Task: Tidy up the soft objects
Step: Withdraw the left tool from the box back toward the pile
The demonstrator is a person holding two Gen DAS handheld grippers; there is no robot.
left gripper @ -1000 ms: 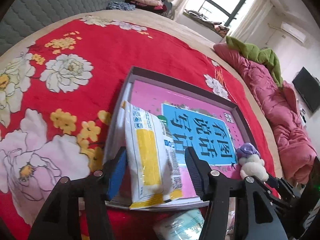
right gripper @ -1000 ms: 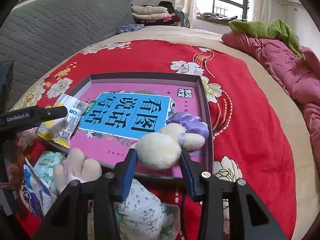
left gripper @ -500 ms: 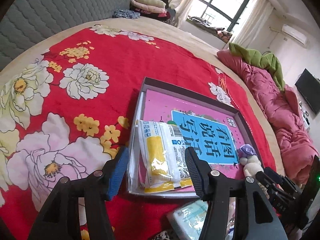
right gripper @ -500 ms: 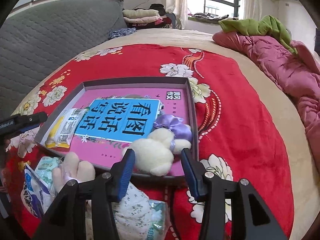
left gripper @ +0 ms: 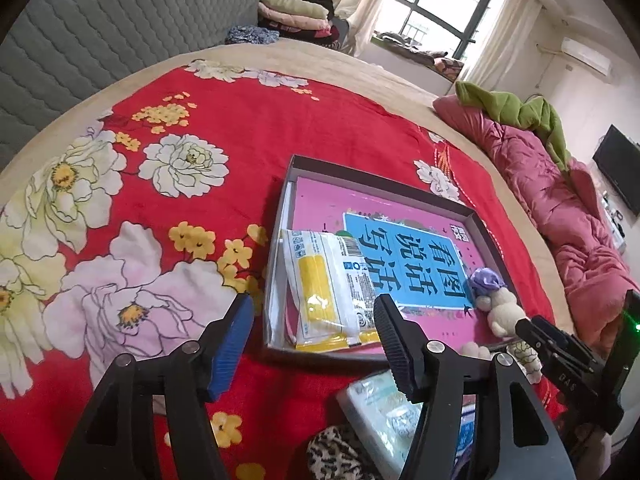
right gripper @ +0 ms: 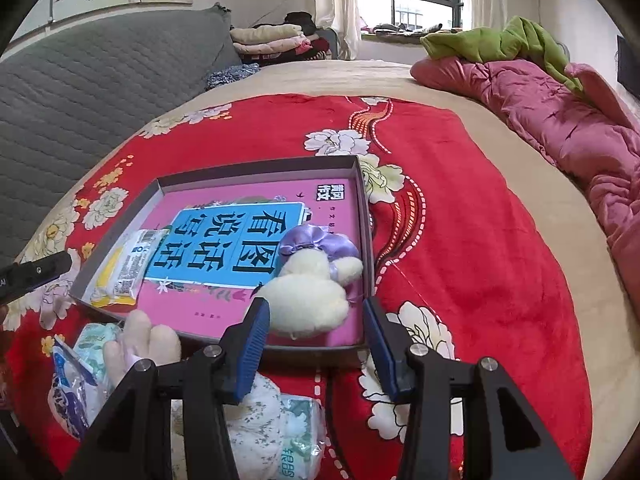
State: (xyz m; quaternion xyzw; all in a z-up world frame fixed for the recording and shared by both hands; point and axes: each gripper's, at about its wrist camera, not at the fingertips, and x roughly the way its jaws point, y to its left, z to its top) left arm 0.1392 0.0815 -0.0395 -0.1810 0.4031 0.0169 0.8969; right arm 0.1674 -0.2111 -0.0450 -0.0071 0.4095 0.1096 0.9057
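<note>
Your left gripper (left gripper: pixel 314 334) has just been opening and hangs spread with nothing between its jaws, above the near edge of the grey tray (left gripper: pixel 404 190) on the red flowered blanket (left gripper: pixel 224 120); the white and yellow packet (left gripper: pixel 326 286) lies flat in the tray's near left corner, partly on the pink and blue book (left gripper: pixel 404 248). Your right gripper (right gripper: pixel 316 336) has also just been opening, its pads standing clear on either side of the cream plush toy (right gripper: pixel 310 292) with the purple bow, which rests in the tray's near right corner, while more soft packs and a plush lie on the blanket just in front of the tray
</note>
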